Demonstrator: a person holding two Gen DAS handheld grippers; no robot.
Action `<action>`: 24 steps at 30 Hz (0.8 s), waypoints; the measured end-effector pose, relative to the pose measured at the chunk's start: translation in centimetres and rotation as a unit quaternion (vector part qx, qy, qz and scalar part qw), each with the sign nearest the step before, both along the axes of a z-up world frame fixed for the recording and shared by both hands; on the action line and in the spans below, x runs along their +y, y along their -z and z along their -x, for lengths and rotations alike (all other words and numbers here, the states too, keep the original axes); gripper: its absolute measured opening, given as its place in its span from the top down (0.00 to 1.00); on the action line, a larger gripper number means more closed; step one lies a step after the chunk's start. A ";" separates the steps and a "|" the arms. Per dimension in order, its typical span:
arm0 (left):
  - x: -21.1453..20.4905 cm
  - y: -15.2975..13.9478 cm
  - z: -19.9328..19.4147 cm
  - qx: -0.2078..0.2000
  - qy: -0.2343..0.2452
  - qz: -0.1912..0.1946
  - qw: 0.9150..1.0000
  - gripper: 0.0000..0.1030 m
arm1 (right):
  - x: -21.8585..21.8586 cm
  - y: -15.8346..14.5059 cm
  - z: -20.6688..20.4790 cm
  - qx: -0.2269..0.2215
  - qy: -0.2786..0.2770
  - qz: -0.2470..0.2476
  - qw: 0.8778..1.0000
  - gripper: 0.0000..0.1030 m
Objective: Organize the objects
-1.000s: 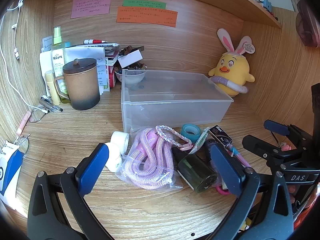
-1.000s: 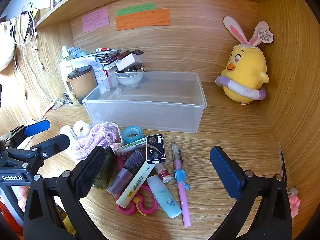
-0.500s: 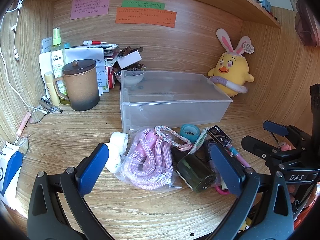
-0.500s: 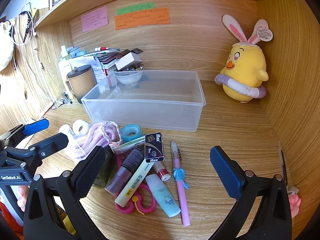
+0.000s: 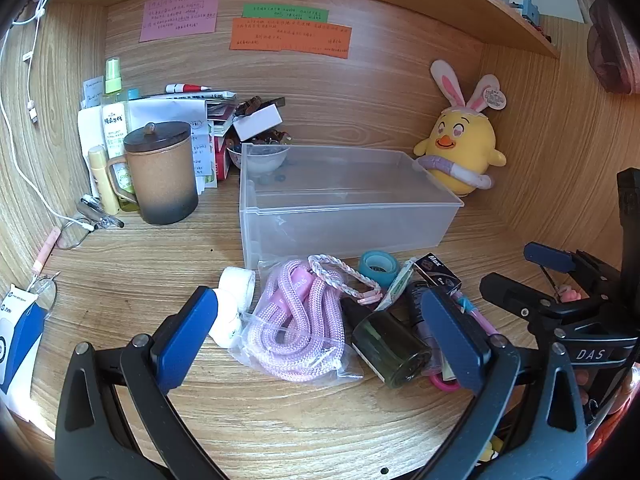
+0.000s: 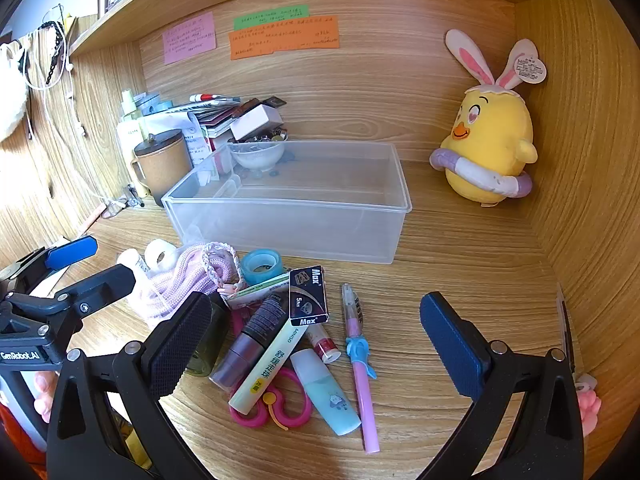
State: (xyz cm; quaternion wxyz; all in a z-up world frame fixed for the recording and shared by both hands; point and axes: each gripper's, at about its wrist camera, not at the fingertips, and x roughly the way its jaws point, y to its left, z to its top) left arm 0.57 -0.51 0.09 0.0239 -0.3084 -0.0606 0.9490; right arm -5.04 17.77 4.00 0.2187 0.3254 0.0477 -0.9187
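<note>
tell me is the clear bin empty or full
Empty: the clear bin shows only its bare floor; the clutter lies on the desk in front.

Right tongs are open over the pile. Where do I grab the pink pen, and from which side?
Take the pink pen by its plain lower barrel, below the blue bow, coming straight down with the right tongs closing across its width. It lies flat on the desk, bare wood to its right, the mint tube close on its left.

Pink rope (image 5: 298, 324), teal tape (image 5: 378, 268), yellow plush (image 5: 464, 148)
</note>
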 end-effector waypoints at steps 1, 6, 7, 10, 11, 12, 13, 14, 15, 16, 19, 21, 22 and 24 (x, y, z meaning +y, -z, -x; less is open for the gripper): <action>0.0 0.0 0.0 0.000 0.000 0.000 1.000 0.00 | 0.0 0.0 0.1 -0.001 -0.001 0.000 1.000 0.00; -0.3 0.3 0.1 0.000 0.002 0.000 1.000 0.00 | -0.1 0.4 0.4 -0.004 -0.004 0.000 1.000 0.00; -0.5 0.4 0.1 0.000 0.003 -0.002 1.000 0.00 | -0.2 0.4 0.4 -0.004 -0.005 -0.001 1.000 0.00; -1.4 0.6 0.0 0.000 -0.001 -0.011 1.000 0.00 | -0.4 0.7 0.5 -0.004 -0.011 -0.005 1.000 0.00; -1.8 0.7 0.0 0.000 -0.005 -0.013 1.000 0.01 | -0.5 0.9 0.6 -0.004 -0.014 -0.008 1.000 0.00; -2.2 0.7 -0.1 -0.001 -0.009 -0.015 1.000 0.06 | -0.6 1.0 0.6 -0.004 -0.015 -0.011 1.000 0.00; -2.7 0.8 0.0 -0.004 -0.012 -0.016 1.000 0.12 | -0.7 1.2 0.7 -0.004 -0.016 -0.013 1.000 0.01; -3.1 1.0 0.0 -0.009 -0.016 -0.016 1.000 0.14 | -0.7 1.4 0.8 -0.006 -0.017 -0.016 1.000 0.01; -3.6 1.1 0.1 -0.013 -0.021 -0.017 1.000 0.17 | -0.8 1.5 1.0 -0.008 -0.018 -0.018 1.000 0.03; -4.2 1.3 0.1 -0.015 -0.028 -0.018 0.999 0.18 | -0.8 1.6 1.1 -0.010 -0.018 -0.019 1.000 0.04; -5.7 1.8 0.3 -0.024 -0.047 -0.018 0.998 0.24 | -0.7 2.0 1.9 -0.021 -0.019 -0.017 0.999 0.13; -6.7 2.3 0.7 -0.034 -0.057 -0.021 0.998 0.29 | -0.7 2.3 2.4 -0.029 -0.020 -0.014 0.999 0.20; -7.1 2.6 0.9 -0.041 -0.060 -0.024 0.997 0.33 | -0.7 2.4 2.7 -0.034 -0.020 -0.013 0.999 0.22; -7.7 3.1 1.3 -0.053 -0.062 -0.031 0.996 0.39 | -0.9 2.6 3.1 -0.040 -0.023 -0.012 0.999 0.26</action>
